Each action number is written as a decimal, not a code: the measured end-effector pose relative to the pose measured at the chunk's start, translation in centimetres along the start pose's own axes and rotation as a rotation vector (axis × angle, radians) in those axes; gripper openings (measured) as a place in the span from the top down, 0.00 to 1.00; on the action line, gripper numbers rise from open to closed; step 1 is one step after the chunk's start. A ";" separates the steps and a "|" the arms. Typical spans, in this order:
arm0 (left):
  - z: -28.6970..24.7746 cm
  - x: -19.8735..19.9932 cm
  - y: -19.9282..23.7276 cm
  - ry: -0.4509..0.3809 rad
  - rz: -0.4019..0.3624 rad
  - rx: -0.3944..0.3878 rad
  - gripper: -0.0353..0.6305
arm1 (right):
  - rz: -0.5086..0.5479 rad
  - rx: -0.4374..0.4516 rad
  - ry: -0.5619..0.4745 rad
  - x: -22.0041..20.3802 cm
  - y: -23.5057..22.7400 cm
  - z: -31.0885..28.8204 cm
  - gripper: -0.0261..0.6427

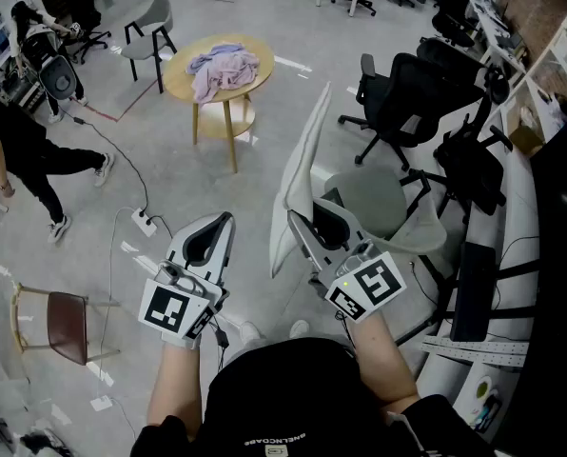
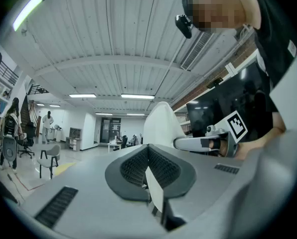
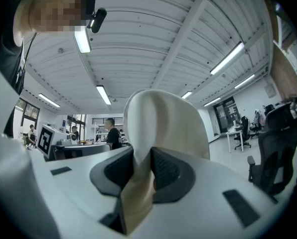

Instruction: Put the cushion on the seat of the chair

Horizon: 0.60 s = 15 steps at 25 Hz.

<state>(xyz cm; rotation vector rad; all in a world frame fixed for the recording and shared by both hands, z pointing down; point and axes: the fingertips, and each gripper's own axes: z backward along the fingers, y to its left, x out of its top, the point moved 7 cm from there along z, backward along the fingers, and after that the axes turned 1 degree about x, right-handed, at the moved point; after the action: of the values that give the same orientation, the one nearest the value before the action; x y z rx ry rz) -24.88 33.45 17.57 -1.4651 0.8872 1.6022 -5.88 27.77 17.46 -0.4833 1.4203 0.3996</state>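
As my right gripper [image 3: 141,169] clamps the cushion [image 1: 299,174] upright beside the chair seat [image 1: 379,203], left gripper [image 2: 147,156] closed & empty, I'm mid-carry; next, lay it flat on top.

- Gripped the cream cushion [image 3: 164,126] with the right gripper [image 3: 141,171], both dark pads pressed onto its pinched edge.
- Rose upright beyond the jaws, covering the centre.
- Showed a person [image 3: 110,133] behind at left, a black office chair [image 3: 277,148] at right and ceiling strip lights [image 3: 228,59] overhead.

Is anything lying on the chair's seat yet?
Nothing lies on the visible part of the seat. The cushion, pinched upright in the right gripper, hides the seat's left edge.
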 end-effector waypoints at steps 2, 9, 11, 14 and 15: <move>0.5 0.1 0.5 -0.003 0.005 -0.005 0.93 | 0.003 0.002 0.003 -0.1 0.7 -0.5 0.81; 2.0 0.4 1.9 0.040 0.019 -0.020 0.93 | 0.008 -0.008 0.017 -0.5 2.7 -1.9 0.81; 2.3 0.4 2.4 0.032 0.046 -0.038 0.93 | -0.001 -0.016 0.017 -0.8 3.1 -2.2 0.82; 3.0 0.4 3.2 0.012 0.059 -0.061 0.93 | -0.016 -0.030 0.006 -1.0 3.5 -2.7 0.82; 3.3 0.4 3.6 0.007 0.057 -0.066 0.93 | -0.018 -0.034 0.003 -1.1 3.7 -2.9 0.81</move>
<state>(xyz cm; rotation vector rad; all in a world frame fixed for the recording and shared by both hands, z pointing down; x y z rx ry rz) -29.56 34.78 17.42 -1.5037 0.8950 1.6827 -10.39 29.33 18.05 -0.5240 1.4136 0.4095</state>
